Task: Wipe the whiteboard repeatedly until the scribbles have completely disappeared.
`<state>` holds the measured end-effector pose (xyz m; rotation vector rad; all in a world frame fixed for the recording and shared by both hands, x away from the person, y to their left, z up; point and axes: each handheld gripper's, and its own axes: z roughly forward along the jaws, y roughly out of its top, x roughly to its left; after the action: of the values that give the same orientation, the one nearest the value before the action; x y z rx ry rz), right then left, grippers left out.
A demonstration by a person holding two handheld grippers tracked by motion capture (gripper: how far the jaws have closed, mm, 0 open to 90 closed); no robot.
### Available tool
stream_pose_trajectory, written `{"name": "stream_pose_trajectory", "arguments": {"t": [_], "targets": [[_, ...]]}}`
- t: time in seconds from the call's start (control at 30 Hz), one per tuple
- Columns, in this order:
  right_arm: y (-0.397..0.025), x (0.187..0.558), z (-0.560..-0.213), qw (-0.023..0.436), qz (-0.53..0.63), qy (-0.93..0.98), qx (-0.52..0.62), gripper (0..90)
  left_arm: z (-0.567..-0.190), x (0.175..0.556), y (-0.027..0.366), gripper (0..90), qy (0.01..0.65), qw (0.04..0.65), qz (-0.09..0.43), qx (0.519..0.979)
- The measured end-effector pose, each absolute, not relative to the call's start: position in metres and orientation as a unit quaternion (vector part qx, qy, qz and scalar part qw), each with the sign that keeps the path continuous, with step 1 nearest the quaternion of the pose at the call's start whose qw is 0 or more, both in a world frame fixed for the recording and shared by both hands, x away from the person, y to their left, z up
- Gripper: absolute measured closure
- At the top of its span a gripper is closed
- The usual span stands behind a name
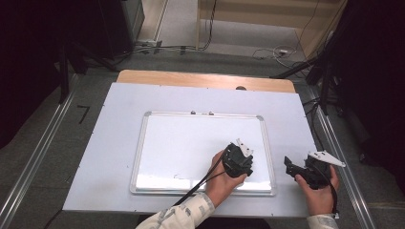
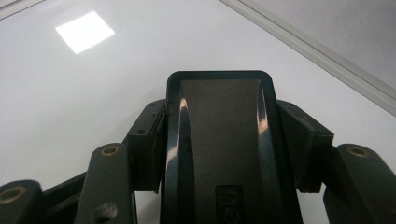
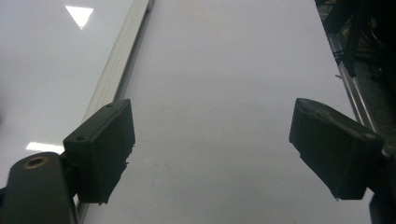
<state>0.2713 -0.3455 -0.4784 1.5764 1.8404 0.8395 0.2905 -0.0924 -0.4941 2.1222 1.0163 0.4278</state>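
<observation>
A white whiteboard [image 1: 191, 143] with a silver frame lies flat in the middle of the table. My left gripper [image 1: 237, 160] is over its lower right part, shut on a black block-shaped eraser [image 2: 219, 102] with a grey face, held just above or on the white surface [image 2: 93, 93]. My right gripper [image 1: 289, 164] is off the board to its right, over the table cover. In the right gripper view, the right gripper [image 3: 210, 154] is open with nothing between the jaws. The board's frame [image 3: 121, 60] runs past its left jaw.
A white cover [image 1: 114, 157] lies over the wooden table [image 1: 205, 78]. Two small clips [image 1: 201, 113] sit on the board's top frame. Metal rails [image 1: 38, 157] run on the floor at both sides. Cables [image 1: 267, 52] lie on the floor behind.
</observation>
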Motion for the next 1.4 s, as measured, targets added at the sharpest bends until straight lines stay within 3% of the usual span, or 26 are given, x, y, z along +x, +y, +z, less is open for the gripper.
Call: {"name": "stream_pose_trajectory", "arguments": {"t": [0.3,0.83,1.4], "targets": [[-0.345,0.272,-0.479,0.287,0.312,0.689,0.588,13.1,-0.494,0.286,-0.071,40.9,0.399,0.367,0.166,0.824],[-0.343,0.274,-0.479,0.284,0.313,0.689,0.588,13.2,-0.494,0.290,-0.083,40.9,0.388,0.365,0.163,0.830],[-0.345,0.270,-0.479,0.287,0.308,0.686,0.593,13.3,-0.495,0.280,-0.031,40.9,0.398,0.365,0.164,0.825]]}}
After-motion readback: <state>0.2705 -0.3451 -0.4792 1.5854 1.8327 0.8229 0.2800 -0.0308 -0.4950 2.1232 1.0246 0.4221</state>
